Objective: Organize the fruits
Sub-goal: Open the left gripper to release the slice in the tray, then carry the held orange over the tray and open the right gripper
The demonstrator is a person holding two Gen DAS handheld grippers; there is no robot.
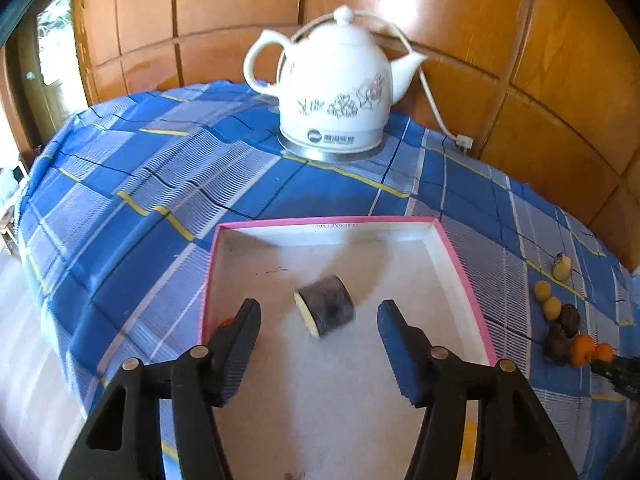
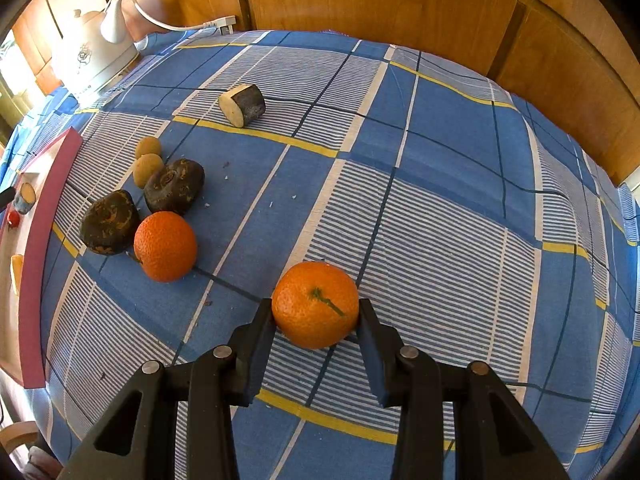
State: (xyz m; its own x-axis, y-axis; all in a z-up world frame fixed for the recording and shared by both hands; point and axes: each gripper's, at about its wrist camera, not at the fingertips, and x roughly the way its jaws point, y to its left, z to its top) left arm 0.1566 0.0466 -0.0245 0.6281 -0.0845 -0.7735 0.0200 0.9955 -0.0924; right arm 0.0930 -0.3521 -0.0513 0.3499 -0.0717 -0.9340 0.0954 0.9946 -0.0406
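My left gripper (image 1: pixel 319 305) hangs open over a white box with a pink rim (image 1: pixel 328 222). A dark-skinned cut cane piece (image 1: pixel 325 310) with a pale cut face lies in the box between the fingertips, which stand clear of it on both sides. A small red thing (image 1: pixel 226 322) peeks out behind the left finger. In the right wrist view my right gripper (image 2: pixel 316 312) is shut on an orange (image 2: pixel 315 304) that sits on the blue checked cloth, pads pressing both its sides.
Left of the held orange lie a second orange (image 2: pixel 165 246), two dark round fruits (image 2: pixel 174 186) (image 2: pixel 109 222), two small yellowish fruits (image 2: pixel 147 169) and another cane piece (image 2: pixel 243 105). A white kettle (image 1: pixel 334 88) with its cord stands at the back by the wooden wall.
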